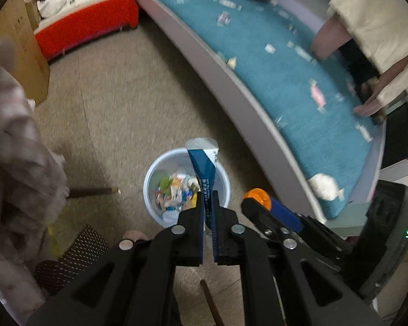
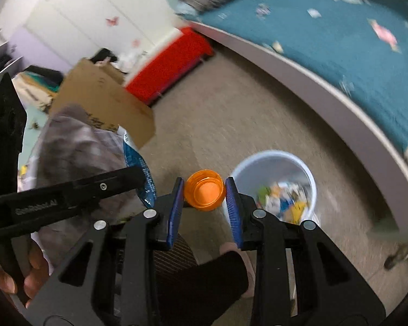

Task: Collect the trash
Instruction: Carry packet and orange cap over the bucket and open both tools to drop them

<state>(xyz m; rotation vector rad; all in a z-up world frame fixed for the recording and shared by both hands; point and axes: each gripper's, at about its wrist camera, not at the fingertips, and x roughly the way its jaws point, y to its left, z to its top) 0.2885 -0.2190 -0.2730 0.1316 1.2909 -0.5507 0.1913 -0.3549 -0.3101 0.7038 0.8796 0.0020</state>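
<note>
My left gripper [image 1: 209, 203] has its jaws clamped on a blue-and-white wrapper [image 1: 202, 167], long axis pointing out over the bin [image 1: 152, 174]. My right gripper [image 2: 204, 194] pinches an orange cap [image 2: 204, 190], just left of the bin [image 2: 239, 168] rim; the left is nearer dropping.

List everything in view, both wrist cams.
wrapper: 1, blue and white, in left gripper over the bin
cap: 1, orange, in right gripper beside the bin
bin: 1, pale blue, on floor, holds mixed trash
bed: 1, teal cover, scattered wrappers on top
cardboard box: 1, brown, on floor
red box: 1, by wall
left gripper: shut on wrapper
right gripper: shut on cap
</note>
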